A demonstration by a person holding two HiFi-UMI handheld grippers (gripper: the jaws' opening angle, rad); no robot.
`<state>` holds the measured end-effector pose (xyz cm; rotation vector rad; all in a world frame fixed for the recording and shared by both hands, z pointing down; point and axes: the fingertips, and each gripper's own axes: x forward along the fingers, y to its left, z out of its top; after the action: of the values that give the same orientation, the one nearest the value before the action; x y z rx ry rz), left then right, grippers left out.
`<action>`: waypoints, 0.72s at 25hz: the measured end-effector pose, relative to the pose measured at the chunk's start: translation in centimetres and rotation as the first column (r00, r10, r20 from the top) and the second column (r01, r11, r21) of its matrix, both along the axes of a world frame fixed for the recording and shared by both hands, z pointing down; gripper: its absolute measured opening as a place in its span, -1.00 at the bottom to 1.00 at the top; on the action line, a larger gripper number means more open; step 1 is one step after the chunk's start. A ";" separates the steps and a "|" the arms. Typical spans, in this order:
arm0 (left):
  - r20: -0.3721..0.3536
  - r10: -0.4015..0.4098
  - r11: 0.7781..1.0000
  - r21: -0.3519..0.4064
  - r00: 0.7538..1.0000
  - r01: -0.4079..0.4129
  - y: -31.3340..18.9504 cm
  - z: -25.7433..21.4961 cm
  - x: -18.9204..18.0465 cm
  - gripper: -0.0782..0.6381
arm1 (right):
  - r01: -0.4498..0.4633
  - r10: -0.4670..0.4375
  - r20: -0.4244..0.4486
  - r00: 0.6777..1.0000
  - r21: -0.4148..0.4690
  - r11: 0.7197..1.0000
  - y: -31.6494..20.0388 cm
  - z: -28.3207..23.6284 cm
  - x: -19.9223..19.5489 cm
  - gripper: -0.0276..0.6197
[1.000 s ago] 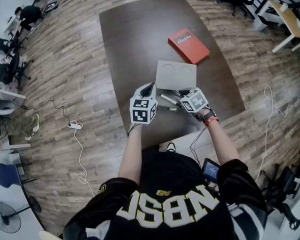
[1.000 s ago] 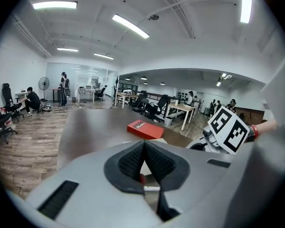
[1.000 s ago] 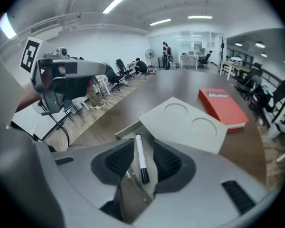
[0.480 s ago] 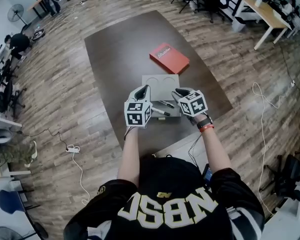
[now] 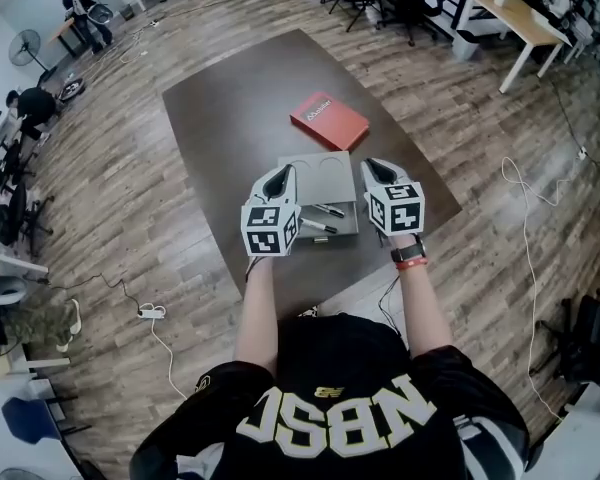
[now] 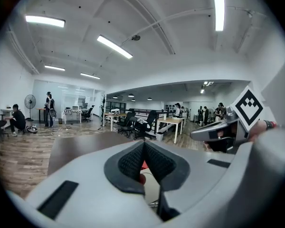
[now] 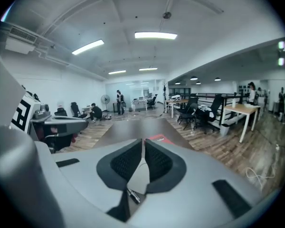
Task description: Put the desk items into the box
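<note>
A grey box (image 5: 352, 230) lies open on the dark table (image 5: 220, 108), its lid (image 5: 320, 173) folded back. Two pens (image 5: 325, 211) lie inside it. A red book (image 5: 328, 120) rests beyond the box. My left gripper (image 5: 280, 175) hovers above the box's left side, shut and empty; in the left gripper view its jaws (image 6: 143, 144) meet over the red book (image 6: 142, 166). My right gripper (image 5: 373, 166) hangs above the box's right side. Its jaws (image 7: 143, 141) have just been closing and now meet with nothing between them; a pen (image 7: 133, 196) shows below.
Wooden floor surrounds the table, with a white power strip (image 5: 150, 311) and cable at the left. Desks and office chairs (image 5: 500, 13) stand at the far right. People (image 5: 80, 8) are at the far left. The table's far half is bare.
Both grippers have lifted from low over the pens and box and moved apart. The right gripper's jaws have narrowed. The pens stay in the box.
</note>
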<state>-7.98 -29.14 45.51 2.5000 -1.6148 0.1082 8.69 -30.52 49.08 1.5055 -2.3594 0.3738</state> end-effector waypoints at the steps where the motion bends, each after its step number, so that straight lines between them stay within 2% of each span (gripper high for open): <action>1: -0.002 -0.001 1.000 0.009 1.000 0.001 0.1 -0.4 -0.1 -0.76 | -0.032 0.031 0.024 0.999 0.021 0.999 0.0 -0.8 0.5 -0.83; 4: -0.013 -0.004 0.999 0.037 1.000 0.005 0.4 -1.8 -0.2 -0.76 | -0.112 0.106 0.092 0.990 0.066 0.991 0.2 -2.7 2.1 -0.88; 6: -0.012 -0.010 0.998 0.057 1.000 0.011 0.5 -2.7 -0.2 -0.76 | -0.135 0.124 0.117 0.985 0.087 0.987 0.3 -3.6 2.9 -0.89; 8: -0.010 -0.017 0.997 0.072 1.000 0.018 0.6 -3.3 -0.2 -0.76 | -0.111 0.099 0.105 0.989 0.114 0.987 0.6 -4.2 2.7 -0.89; 12: -0.029 -0.022 0.995 0.098 0.999 0.024 1.1 -4.2 -0.5 -0.76 | -0.053 0.049 0.024 0.999 0.181 0.982 1.7 -5.1 1.5 -0.89; 15: -0.031 -0.032 0.992 0.118 0.999 0.035 1.4 -4.9 -1.0 -0.76 | -0.069 0.057 0.068 0.996 0.185 0.980 2.2 -5.5 1.2 -0.89; 18: -0.035 -0.047 0.991 0.126 0.998 0.051 1.5 -5.4 -1.5 -0.76 | -0.071 0.058 0.074 0.996 0.189 0.979 2.6 -5.8 1.0 -0.89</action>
<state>-9.48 -27.65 40.16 2.5373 -1.7205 -0.0409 9.70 -27.95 43.28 1.6833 -2.4640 0.2210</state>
